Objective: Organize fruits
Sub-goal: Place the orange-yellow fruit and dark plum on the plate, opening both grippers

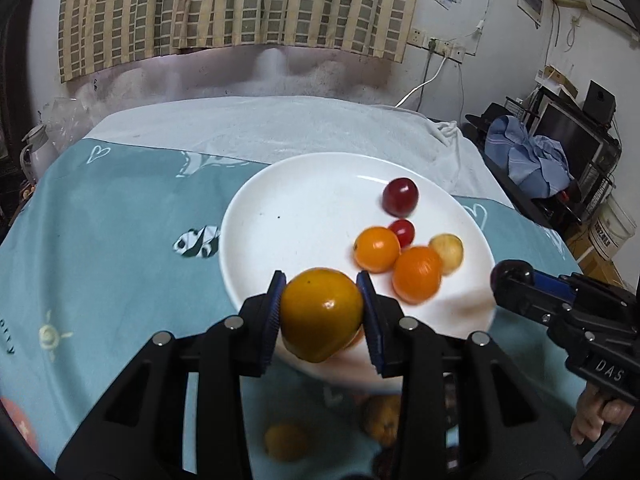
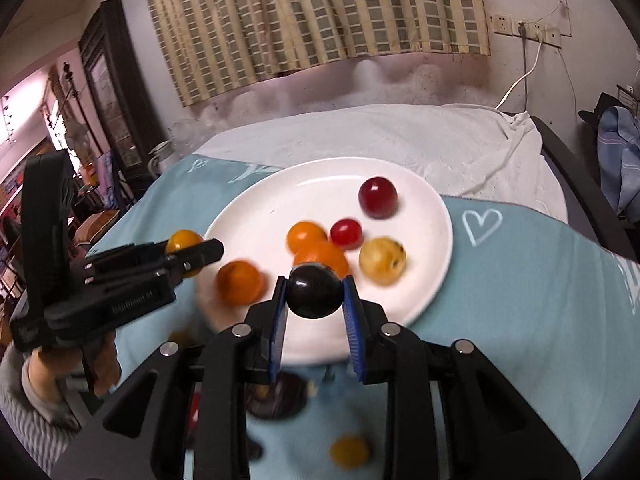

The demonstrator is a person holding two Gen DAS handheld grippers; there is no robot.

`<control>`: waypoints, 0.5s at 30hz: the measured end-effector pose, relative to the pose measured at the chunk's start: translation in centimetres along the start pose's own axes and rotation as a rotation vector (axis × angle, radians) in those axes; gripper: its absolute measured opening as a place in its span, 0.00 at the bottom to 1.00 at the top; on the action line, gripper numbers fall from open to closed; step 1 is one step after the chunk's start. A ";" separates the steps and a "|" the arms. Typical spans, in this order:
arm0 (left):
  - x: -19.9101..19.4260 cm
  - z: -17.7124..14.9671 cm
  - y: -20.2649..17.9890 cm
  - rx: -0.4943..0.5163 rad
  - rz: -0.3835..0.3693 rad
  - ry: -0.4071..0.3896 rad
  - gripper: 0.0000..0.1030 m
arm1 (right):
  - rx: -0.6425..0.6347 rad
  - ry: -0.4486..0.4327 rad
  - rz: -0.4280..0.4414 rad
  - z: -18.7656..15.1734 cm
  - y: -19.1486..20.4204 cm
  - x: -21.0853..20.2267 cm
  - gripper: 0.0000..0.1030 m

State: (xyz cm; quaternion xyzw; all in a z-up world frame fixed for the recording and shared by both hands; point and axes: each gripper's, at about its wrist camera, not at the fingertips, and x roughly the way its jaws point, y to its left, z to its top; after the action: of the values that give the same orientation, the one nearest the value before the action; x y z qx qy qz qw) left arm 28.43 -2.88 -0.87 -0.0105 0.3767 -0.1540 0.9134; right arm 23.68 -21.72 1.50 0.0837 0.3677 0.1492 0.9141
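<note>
Fruits gather on the white plate [image 1: 304,200], which rests on a teal printed cloth [image 1: 120,220] toward its far edge. Your left gripper [image 1: 322,312] pinches a yellow-orange fruit [image 1: 320,314] between its blue pads, held above the plate's near rim. Your right gripper [image 2: 314,292] clamps a dark plum [image 2: 314,290] between its own pads, also above the near rim.

On the plate's right half sit a dark red plum [image 1: 400,196] toward the far edge, a small red tomato [image 1: 402,232], two oranges [image 1: 416,274] touching one another, and a pale speckled yellow fruit [image 1: 448,252] just beside them. From your right wrist view, another orange [image 2: 239,282] shows at the plate's near-left rim, blurred.

More fruit lies on the cloth near its front edge, under your grippers: a yellow piece [image 2: 349,451] and a dark one [image 2: 276,396], both blurred. A white towel [image 1: 280,124] covers the surface beyond the cloth, below a checked curtain [image 1: 240,4].
</note>
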 end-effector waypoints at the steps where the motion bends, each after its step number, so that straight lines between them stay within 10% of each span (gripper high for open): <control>1: 0.7 0.2 0.0 -0.003 0.002 0.007 0.36 | 0.012 -0.004 -0.003 0.3 -0.3 0.7 0.27; 4: 1.5 0.0 0.5 -0.023 -0.004 -0.006 0.52 | 0.055 -0.029 -0.016 0.2 -1.1 1.3 0.59; 15: -3.7 -3.3 3.3 -0.021 0.016 -0.018 0.62 | 0.056 -0.024 -0.012 -3.1 -1.8 -3.5 0.60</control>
State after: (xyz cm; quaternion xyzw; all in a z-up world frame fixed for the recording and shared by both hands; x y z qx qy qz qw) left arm 24.59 1.67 -1.16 -0.0187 0.3703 -0.1427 0.9177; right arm 19.50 -24.45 1.09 0.1090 0.3614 0.1324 0.9165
